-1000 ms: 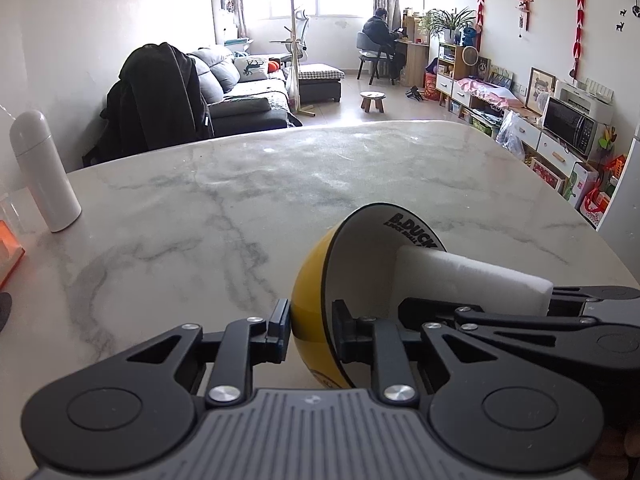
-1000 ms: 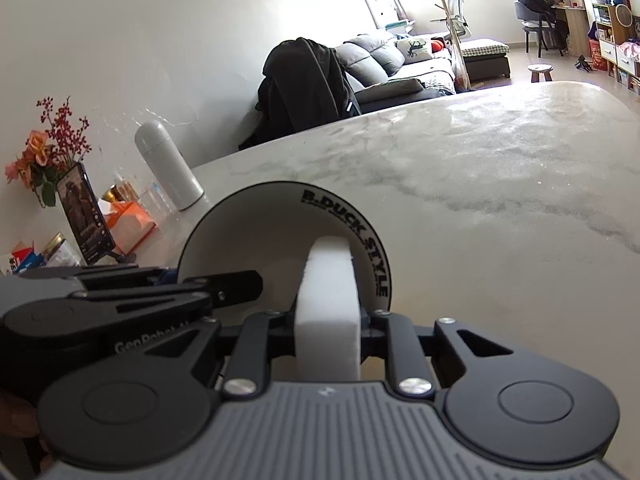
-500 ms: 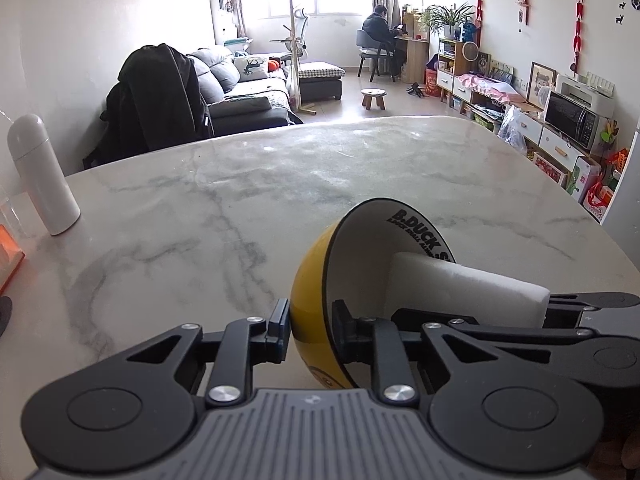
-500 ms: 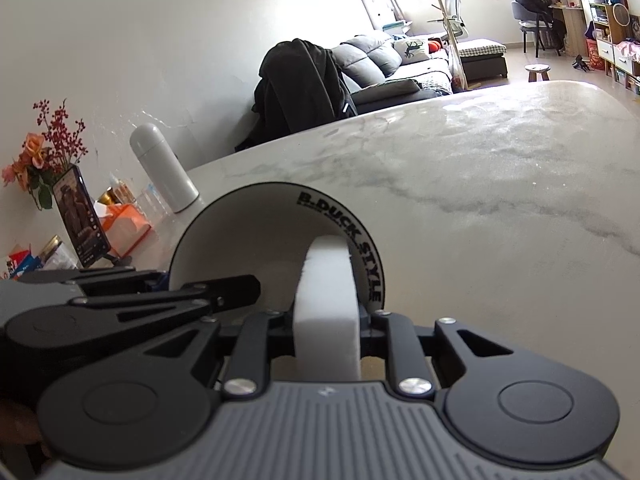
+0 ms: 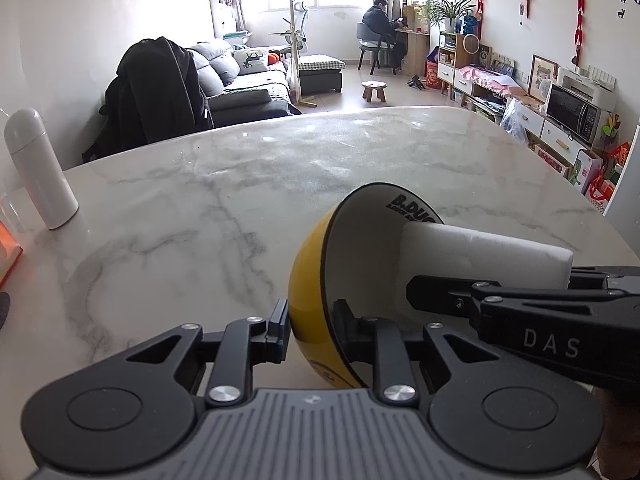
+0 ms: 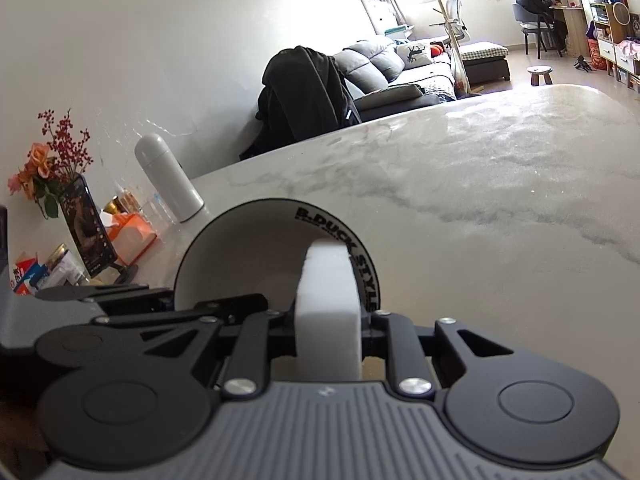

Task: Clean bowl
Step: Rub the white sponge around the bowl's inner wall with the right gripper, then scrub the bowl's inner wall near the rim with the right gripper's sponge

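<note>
Bowl: we hold the yellow bowl [image 5: 310, 280] tipped on its side above the marble table [image 5: 200, 208], near our edge of it, with its white inside [image 6: 240, 256] turned toward the right gripper.
Left gripper: the left gripper [image 5: 310, 320] is clamped on the bowl's rim, one finger on the yellow outside and the other on the white inside.
Right gripper: the right gripper [image 6: 328, 324] is clenched on a white sponge block [image 6: 328, 304], and the far end of the block reaches into the bowl.
Step in hand: we judge that we are wiping the inner wall with the sponge.
How to do it well: we should press the sponge end flat against the wall and sweep it in a circle, so that it passes also under the black rim with the "B.DUCK STYLE" lettering [image 6: 340, 248].
Bowl support: the left grip takes only a short piece of the rim, so we should push gently, or the bowl may twist between the fingers.
Coverage: we may turn the bowl a little with the left hand to bring new areas to the sponge.
Nearby things: the white flask [image 5: 38, 168] stands well apart, so it does not disturb us.
</note>
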